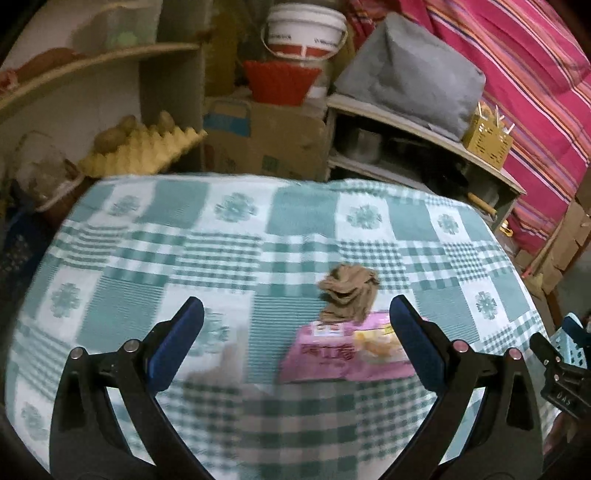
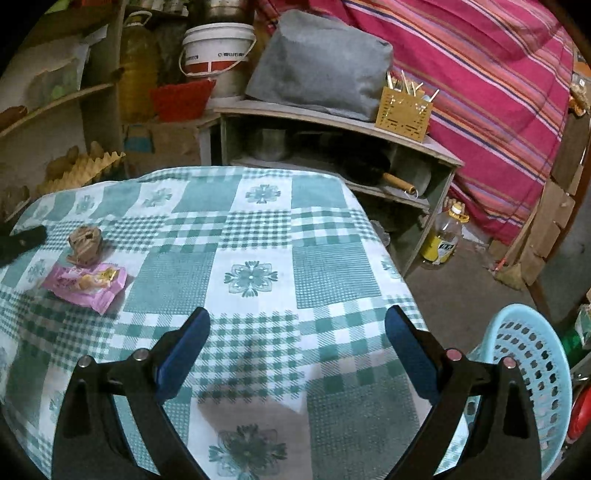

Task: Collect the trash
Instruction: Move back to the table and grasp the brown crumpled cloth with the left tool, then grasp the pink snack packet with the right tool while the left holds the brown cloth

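Left wrist view: left gripper (image 1: 295,325), jaws spread, is poised before the pink wrapper (image 1: 332,354) and, seemingly, crumpled brown paper (image 1: 347,295). Closure on the wrapper is needed next.

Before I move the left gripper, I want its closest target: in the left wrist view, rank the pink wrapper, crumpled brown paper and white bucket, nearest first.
1. pink wrapper: on the tablecloth, just ahead, beside the right jaw.
2. crumpled brown paper: directly behind the wrapper, touching it.
3. white bucket: far beyond the table, among the stored clutter.
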Available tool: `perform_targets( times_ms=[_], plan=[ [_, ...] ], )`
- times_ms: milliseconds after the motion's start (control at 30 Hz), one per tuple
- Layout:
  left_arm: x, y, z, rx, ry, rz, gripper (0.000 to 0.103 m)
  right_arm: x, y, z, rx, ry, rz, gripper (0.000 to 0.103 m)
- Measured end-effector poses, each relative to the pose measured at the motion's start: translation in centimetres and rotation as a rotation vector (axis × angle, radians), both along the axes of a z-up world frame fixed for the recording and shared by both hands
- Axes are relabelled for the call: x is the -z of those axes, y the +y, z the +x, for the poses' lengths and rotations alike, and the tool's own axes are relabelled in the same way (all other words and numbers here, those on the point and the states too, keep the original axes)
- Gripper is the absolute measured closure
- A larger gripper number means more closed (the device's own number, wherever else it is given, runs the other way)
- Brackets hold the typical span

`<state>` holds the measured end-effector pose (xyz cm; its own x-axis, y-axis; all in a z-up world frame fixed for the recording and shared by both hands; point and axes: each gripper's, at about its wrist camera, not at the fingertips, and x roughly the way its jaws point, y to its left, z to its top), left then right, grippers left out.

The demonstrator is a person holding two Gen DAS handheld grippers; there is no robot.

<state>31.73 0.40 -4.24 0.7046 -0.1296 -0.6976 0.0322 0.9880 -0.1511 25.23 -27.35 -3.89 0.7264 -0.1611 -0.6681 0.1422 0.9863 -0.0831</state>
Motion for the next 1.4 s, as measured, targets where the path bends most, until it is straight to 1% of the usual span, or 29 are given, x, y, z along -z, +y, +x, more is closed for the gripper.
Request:
perform_targets(
  times_ms=[100,167,200,267,300,333,367,400,433,500,633,733,833,933,1067,1200,1300,1400],
  plan=[
    [1.0,-1.8,1.3,0.028,0.033,0.035,0.007,0.0,-0.2,0.4,0.007,0.004,0.014,0.010],
    [1.5,-3.0,2.3,0.057,0.052,0.045,0.009,0.2,-0.4,0.4,0.006,0.008,0.016,0.010],
    [1.7,-3.4,2.6,0.066,0.058,0.048,0.012,0.2,-0.5,0.3,0.008,0.011,0.012,0.010],
    [2.1,-4.0,3.3,0.076,0.075,0.057,0.023,0.3,-0.9,0.2,0.013,0.017,0.009,0.010],
    [2.6,-4.2,3.6,0.087,0.096,0.047,0.033,0.3,-1.1,0.1,0.016,0.017,0.011,0.010],
    [2.9,-4.2,3.9,0.093,0.109,0.033,0.041,0.2,-1.3,0.1,0.020,0.016,0.013,0.010],
    [3.2,-4.1,4.0,0.096,0.123,0.022,0.045,0.2,-1.5,0.0,0.023,0.015,0.019,0.010],
    [3.3,-4.2,4.1,0.095,0.128,0.019,0.054,0.2,-1.7,-0.1,0.024,0.014,0.025,0.009],
    [3.4,-4.1,4.2,0.096,0.130,0.019,0.059,0.1,-1.8,-0.1,0.025,0.013,0.032,0.010],
    [3.1,-3.9,3.8,0.088,0.118,0.027,0.060,0.1,-1.8,-0.2,0.023,0.011,0.051,0.010],
    [1.2,-2.4,2.2,0.061,0.068,0.033,0.061,-0.3,-1.0,-0.4,0.002,0.001,0.066,0.010],
    [0.0,-0.9,0.3,0.043,0.037,0.041,0.061,-0.3,0.5,-0.4,-0.026,0.001,0.072,0.010],
    [-0.7,0.9,-1.6,0.026,0.027,0.054,0.061,0.0,2.6,0.0,-0.066,0.015,0.085,0.010],
    [-0.8,2.9,-3.4,0.004,0.029,0.066,0.061,0.1,4.3,0.4,-0.097,0.022,0.102,0.010],
    [-0.8,5.7,-5.3,-0.022,0.036,0.059,0.061,0.6,6.9,1.6,-0.135,0.046,0.141,0.010],
    [-0.5,8.2,-6.8,-0.048,0.038,0.052,0.061,1.6,9.3,3.0,-0.165,0.076,0.132,0.010],
    [-0.2,9.9,-7.2,-0.069,0.045,0.040,0.061,2.4,10.6,4.3,-0.169,0.100,0.109,0.010],
    [0.0,11.0,-7.1,-0.081,0.051,0.035,0.061,3.4,10.8,5.4,-0.158,0.130,0.135,0.010]
  ],
)
